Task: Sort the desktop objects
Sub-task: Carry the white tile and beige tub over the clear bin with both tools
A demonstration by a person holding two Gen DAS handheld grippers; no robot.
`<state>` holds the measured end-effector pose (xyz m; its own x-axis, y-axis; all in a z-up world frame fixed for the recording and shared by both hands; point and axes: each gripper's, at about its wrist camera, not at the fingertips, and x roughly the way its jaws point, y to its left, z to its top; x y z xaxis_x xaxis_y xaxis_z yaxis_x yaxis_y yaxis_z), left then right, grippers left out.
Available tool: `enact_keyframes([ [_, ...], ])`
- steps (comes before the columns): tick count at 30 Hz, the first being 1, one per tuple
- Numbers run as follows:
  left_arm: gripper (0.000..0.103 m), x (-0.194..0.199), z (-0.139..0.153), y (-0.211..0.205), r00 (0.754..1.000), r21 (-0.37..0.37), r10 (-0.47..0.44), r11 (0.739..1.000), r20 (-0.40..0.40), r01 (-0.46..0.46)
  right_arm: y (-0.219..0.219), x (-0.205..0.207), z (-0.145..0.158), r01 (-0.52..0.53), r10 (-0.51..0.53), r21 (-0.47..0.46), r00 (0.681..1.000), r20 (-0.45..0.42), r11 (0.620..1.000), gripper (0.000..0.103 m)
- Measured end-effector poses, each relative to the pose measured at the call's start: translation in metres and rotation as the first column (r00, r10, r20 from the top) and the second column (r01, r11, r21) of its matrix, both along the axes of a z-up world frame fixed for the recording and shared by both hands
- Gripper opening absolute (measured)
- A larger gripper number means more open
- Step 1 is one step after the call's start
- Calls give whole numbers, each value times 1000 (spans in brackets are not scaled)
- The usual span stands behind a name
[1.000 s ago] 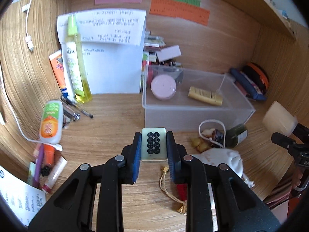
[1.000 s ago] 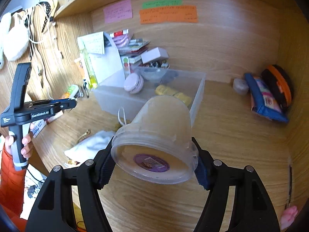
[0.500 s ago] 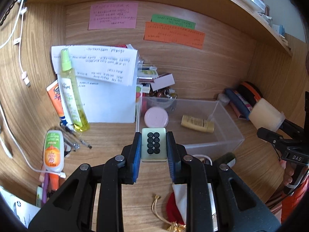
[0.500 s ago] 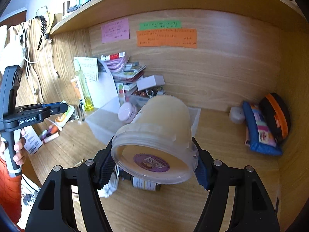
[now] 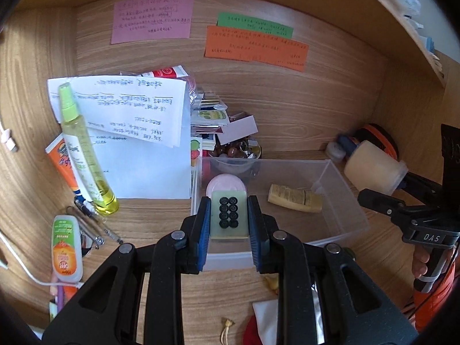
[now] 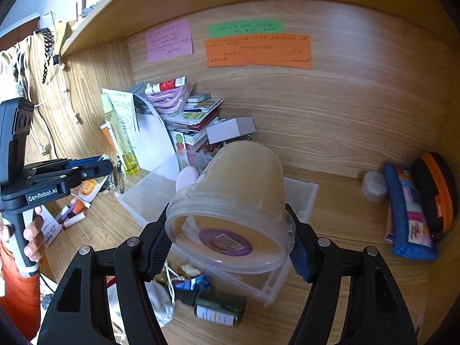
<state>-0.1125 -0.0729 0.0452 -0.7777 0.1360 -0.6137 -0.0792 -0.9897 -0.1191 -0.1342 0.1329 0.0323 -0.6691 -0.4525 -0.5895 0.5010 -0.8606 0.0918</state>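
Observation:
My left gripper (image 5: pixel 229 215) is shut on a pale green mahjong tile (image 5: pixel 229 212) with black circles, held above the near wall of a clear plastic bin (image 5: pixel 342 201). Inside the bin lie a pink round case (image 5: pixel 225 182) and a yellow packet (image 5: pixel 294 198). My right gripper (image 6: pixel 230 247) is shut on a cloudy plastic tub (image 6: pixel 238 189) with a purple label on its base, held on its side over the same bin (image 6: pixel 302 198). The tub (image 5: pixel 373 171) also shows at the right of the left wrist view, and the left gripper (image 6: pixel 86 169) at the left of the right wrist view.
A yellow spray bottle (image 5: pixel 83 149), tubes and pens (image 5: pixel 95 227) stand left of the bin before white papers (image 5: pixel 129 132). Books and a white box (image 5: pixel 238 125) pile up behind it. Pouches (image 6: pixel 414 210) lie at the right wall. A dark bottle (image 6: pixel 221 306) and white bag (image 6: pixel 161 302) lie at the front.
Both grippers have risen and moved toward the back wall with their loads. The bin now lies under and just ahead of them, and the front clutter has slid lower in view.

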Motion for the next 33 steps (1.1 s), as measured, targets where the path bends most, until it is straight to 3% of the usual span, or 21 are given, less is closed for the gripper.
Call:
enact_keyframes([
  [11, 24, -44, -24, -1, 997, -32, -11, 999, 73, 14, -26, -47, -25, -44, 40, 42, 995, 92, 998, 66],
  [15, 24, -50, -34, -8, 996, -12, -12, 1000, 92, 13, -37, -59, -37, -63, 55, 64, 990, 127, 996, 66],
  [22, 24, -15, -41, -27, 996, -5, -31, 999, 83, 32, -46, -64, -46, -82, 72, 67, 986, 151, 994, 66],
  [33, 33, 66, -92, -42, 971, -73, -50, 995, 234, 69, -64, -74, -58, -111, 89, 94, 973, 213, 989, 66],
])
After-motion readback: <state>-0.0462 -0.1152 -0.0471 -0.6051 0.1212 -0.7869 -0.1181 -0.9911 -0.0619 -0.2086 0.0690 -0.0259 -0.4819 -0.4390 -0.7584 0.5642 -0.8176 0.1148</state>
